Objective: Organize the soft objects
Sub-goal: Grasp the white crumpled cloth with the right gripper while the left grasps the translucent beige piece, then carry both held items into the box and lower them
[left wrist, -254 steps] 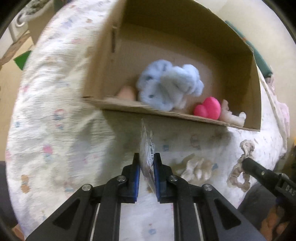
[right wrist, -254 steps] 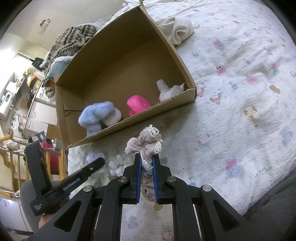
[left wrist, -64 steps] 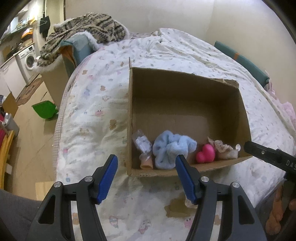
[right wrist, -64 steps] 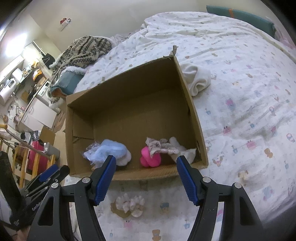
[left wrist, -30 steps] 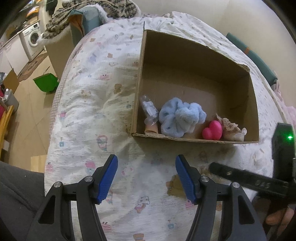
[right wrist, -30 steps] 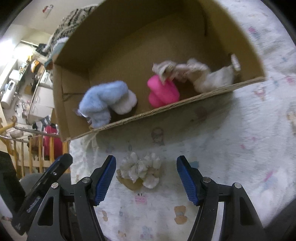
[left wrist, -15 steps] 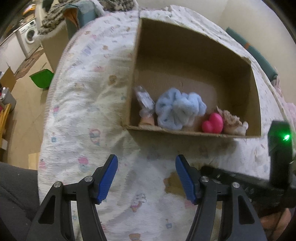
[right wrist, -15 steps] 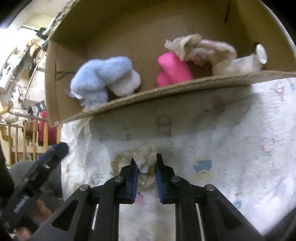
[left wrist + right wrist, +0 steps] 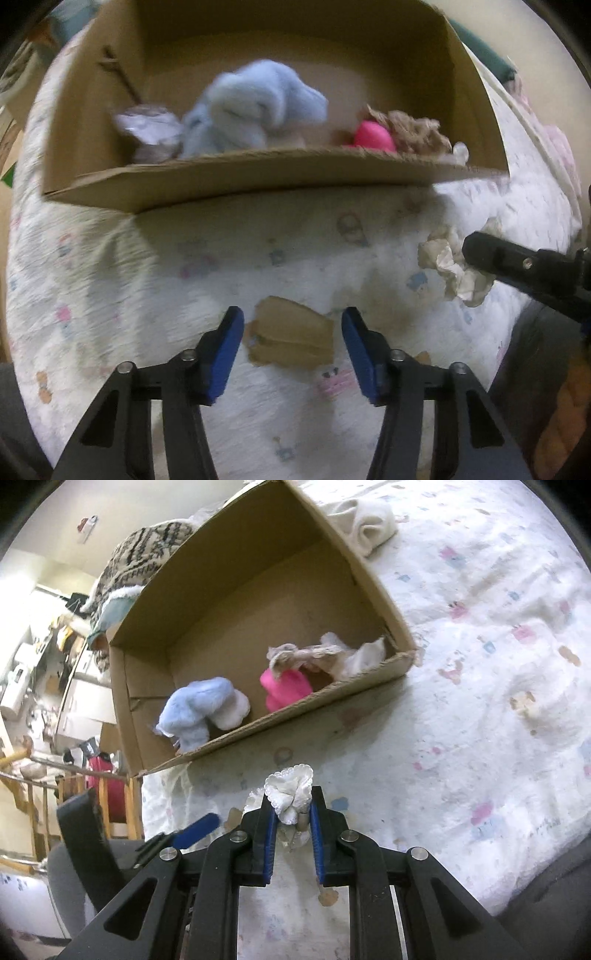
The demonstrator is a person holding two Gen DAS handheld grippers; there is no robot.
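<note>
I have one bed under me, its white printed bedspread (image 9: 480,709) filling most of both views, and one open cardboard box (image 9: 236,602) sitting on it. Inside the box I count four soft pieces plus a packet: one fluffy blue scrunchie (image 9: 199,709) at the left, one pink heart-shaped piece (image 9: 286,688) in the middle, one beige lace scrunchie (image 9: 303,653) lying over it, one white piece (image 9: 364,657) in the right corner, and in the left wrist view one clear plastic packet (image 9: 149,127) just beside the blue one. One cream cloth (image 9: 369,524) lies on the bedspread behind the box.

Outside the box I count two things. One white lace scrunchie (image 9: 290,794) is clamped in my right gripper (image 9: 291,812), its frills bulging up past the blue pads and the whole piece lifted clear of the bedspread, in front of the box's near wall. One torn scrap of brown cardboard (image 9: 291,338) lies flat on the bedspread directly between the fingers of my left gripper (image 9: 291,341); those jaws are closing, the pads not touching the scrap on either side
</note>
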